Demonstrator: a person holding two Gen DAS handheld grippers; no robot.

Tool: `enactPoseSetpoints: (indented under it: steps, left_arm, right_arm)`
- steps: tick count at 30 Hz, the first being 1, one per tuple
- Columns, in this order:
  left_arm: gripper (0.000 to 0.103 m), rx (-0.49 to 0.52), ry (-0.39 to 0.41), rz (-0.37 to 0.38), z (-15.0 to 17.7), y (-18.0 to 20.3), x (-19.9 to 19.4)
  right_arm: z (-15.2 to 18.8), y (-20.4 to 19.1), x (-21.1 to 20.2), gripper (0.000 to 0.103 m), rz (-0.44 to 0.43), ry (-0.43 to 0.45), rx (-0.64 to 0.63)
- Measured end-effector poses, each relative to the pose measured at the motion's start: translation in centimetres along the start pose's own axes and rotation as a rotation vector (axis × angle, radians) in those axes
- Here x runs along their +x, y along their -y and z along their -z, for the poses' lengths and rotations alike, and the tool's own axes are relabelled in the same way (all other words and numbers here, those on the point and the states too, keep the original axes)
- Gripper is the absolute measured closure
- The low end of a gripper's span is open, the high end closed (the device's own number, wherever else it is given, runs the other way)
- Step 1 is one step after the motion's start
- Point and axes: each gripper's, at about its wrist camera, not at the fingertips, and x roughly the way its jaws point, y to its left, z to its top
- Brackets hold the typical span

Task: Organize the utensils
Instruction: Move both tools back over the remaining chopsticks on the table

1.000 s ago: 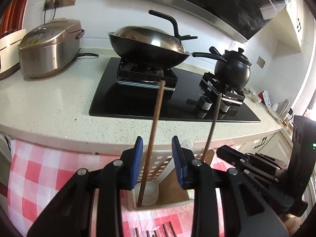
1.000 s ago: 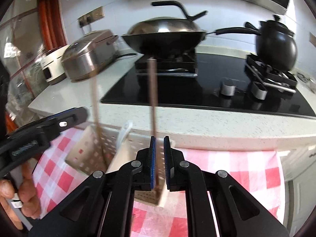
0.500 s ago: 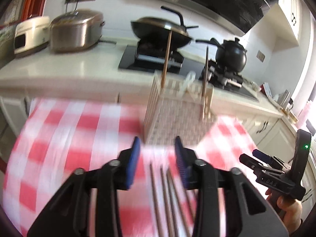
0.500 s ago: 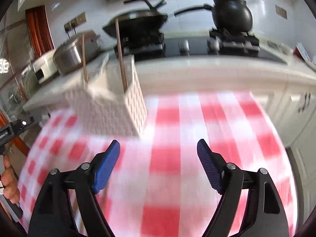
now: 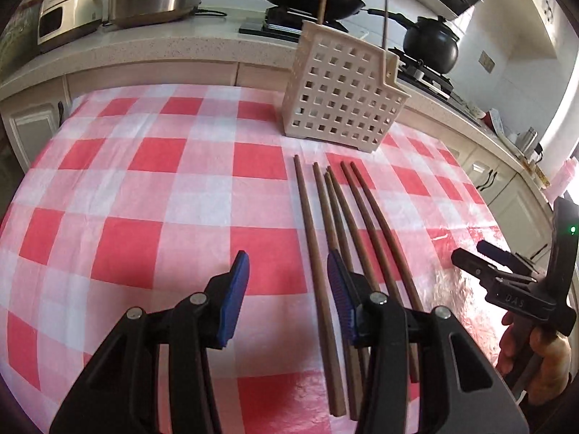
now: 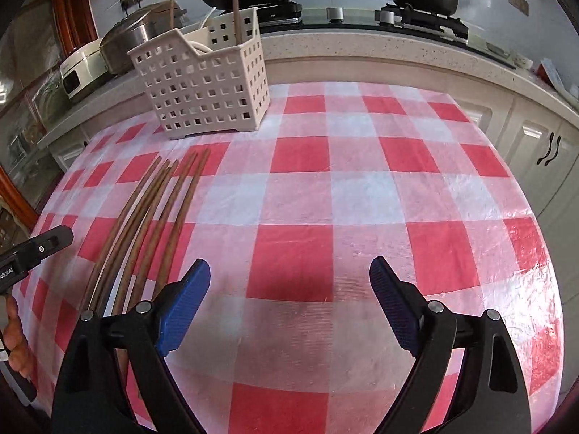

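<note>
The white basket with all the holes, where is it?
The white basket stands at the far edge of the checkered tablecloth, just in front of the kitchen counter. The loose chopsticks lie on the cloth just on its near side.

Left tool (image 5: 287, 282) gapes — chopsticks (image 5: 334, 228) beside caddy (image 5: 343, 88).

My table (image 5: 144, 188), checked in red and white.
On it lie loose chopsticks (image 5: 318, 224), side by side, near a white holder (image 5: 343, 101).
</note>
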Motion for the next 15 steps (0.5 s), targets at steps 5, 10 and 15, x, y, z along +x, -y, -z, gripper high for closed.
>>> enactPoseSetpoints:
  steps: [5,10,15]
  left_arm:
    - [0.06,0.016,0.005,-0.041,-0.13,0.25,0.16]
    - [0.06,0.009,-0.002,-0.037,-0.39,-0.08,0.47]
    - [0.06,0.023,-0.012,-0.038,-0.64,0.22,1.01]
  right_arm:
    - [-0.07,-0.41,-0.33,0.019,0.016,0.02,-0.006]
    - [-0.19,-0.5,-0.39,0.019,0.003,0.033,0.002]
    - [-0.32,-0.23,0.33,0.019,-0.009,-0.008,0.028]
